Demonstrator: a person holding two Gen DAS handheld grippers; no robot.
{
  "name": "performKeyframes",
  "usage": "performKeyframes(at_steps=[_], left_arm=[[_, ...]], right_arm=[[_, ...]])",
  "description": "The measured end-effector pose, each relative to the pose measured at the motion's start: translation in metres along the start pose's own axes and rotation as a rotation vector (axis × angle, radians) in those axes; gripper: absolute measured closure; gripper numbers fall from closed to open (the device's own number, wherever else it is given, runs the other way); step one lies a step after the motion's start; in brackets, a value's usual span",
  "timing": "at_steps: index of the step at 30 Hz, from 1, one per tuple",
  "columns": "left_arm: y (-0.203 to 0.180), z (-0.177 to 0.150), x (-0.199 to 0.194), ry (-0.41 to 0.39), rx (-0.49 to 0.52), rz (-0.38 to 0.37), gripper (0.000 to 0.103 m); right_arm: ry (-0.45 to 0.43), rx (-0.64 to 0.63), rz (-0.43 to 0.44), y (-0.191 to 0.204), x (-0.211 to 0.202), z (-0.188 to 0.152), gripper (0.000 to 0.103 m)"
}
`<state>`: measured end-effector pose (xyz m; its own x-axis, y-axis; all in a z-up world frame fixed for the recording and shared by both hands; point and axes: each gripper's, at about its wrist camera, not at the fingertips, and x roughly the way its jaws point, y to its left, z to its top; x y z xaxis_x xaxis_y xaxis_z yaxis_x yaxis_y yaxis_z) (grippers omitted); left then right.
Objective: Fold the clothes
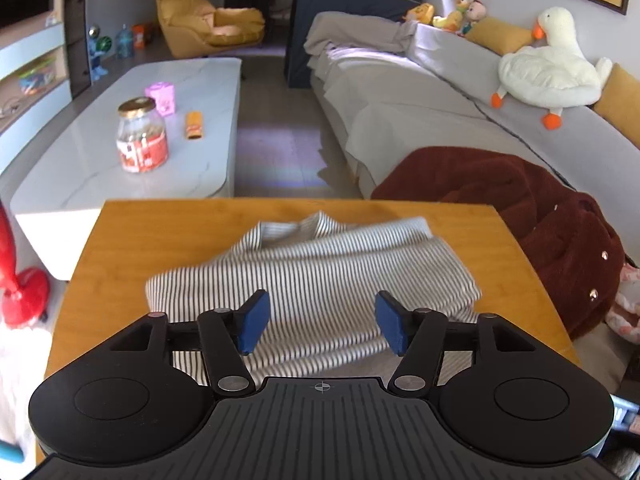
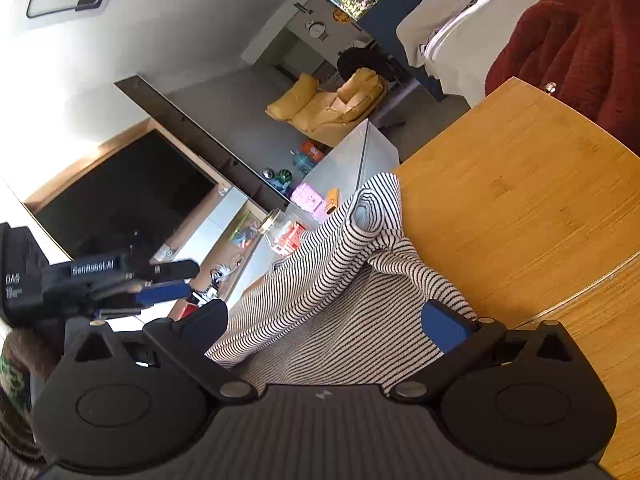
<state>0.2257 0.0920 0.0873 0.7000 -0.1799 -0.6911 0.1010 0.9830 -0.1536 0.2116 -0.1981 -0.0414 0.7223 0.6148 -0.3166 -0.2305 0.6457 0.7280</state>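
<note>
A black-and-white striped shirt [image 1: 312, 276] lies partly folded on the wooden table [image 1: 120, 248]. My left gripper [image 1: 322, 326] is open and empty, hovering just above the shirt's near edge. In the right wrist view the shirt [image 2: 332, 280] is bunched and tilted, with a fold standing up. My right gripper [image 2: 332, 332] is open, its blue pads [image 2: 444, 330] on either side of the striped cloth. The left gripper also shows in the right wrist view [image 2: 160, 288], off to the left of the shirt.
A dark red fleece garment [image 1: 540, 232] lies on the grey sofa [image 1: 440, 92] to the right of the table. A white coffee table [image 1: 192, 92] with a glass jar [image 1: 141, 136] stands beyond. A red object [image 1: 20, 288] is at the left.
</note>
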Motion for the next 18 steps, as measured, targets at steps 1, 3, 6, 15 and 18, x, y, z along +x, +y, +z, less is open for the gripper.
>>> performKeyframes(at_steps=[1,3,6,15,18], left_arm=[[0.002,-0.015,-0.003,-0.016,-0.010,-0.010,0.014],[0.004,-0.044,-0.008,-0.040,-0.027,-0.046,0.008],[0.004,-0.078,-0.006,-0.070,-0.052,-0.113,0.006],[0.016,-0.124,0.009,-0.146,-0.078,-0.110,0.000],[0.024,-0.125,0.009,-0.148,-0.113,-0.139,0.000]], right_arm=[[0.022,-0.015,-0.008,0.002,0.002,0.001,0.000],[0.078,-0.050,-0.009,0.006,0.009,0.002,0.000],[0.151,-0.081,0.024,0.009,0.017,0.005,0.000],[0.023,-0.414,-0.183,0.063,0.020,0.043,0.042],[0.006,-0.484,-0.270,0.073,0.049,0.065,0.045]])
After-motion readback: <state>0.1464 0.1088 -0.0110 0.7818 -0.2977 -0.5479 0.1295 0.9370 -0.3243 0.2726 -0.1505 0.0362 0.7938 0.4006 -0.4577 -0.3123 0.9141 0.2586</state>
